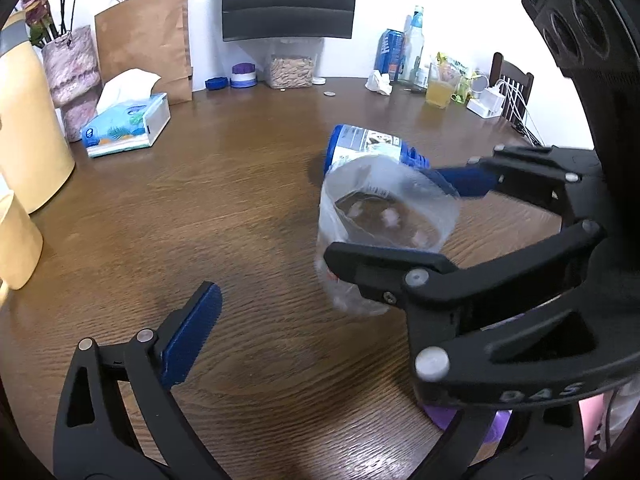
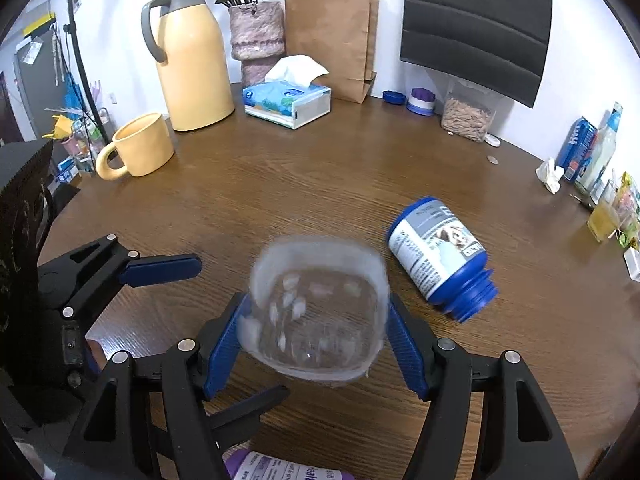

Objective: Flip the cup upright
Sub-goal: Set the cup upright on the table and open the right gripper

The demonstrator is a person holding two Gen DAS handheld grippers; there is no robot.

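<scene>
A clear plastic cup (image 2: 318, 308) is held tilted above the brown table (image 2: 320, 184), blurred by motion, its mouth facing away from the right wrist camera. My right gripper (image 2: 318, 336) is shut on it, one blue pad on each side. In the left wrist view the cup (image 1: 384, 216) sits between the right gripper's two fingers (image 1: 376, 258), with its open mouth showing. My left gripper (image 1: 320, 320) is open and empty, with one blue finger (image 1: 192, 332) at the lower left; it also shows in the right wrist view (image 2: 160, 268), left of the cup.
A blue bottle (image 2: 440, 254) lies on its side just right of the cup. A yellow mug (image 2: 138, 146), yellow jug (image 2: 192, 64), tissue box (image 2: 288, 102), paper bag (image 2: 332, 36) and jar (image 2: 466, 114) stand at the back. Drinks and clutter (image 2: 592, 160) line the right edge.
</scene>
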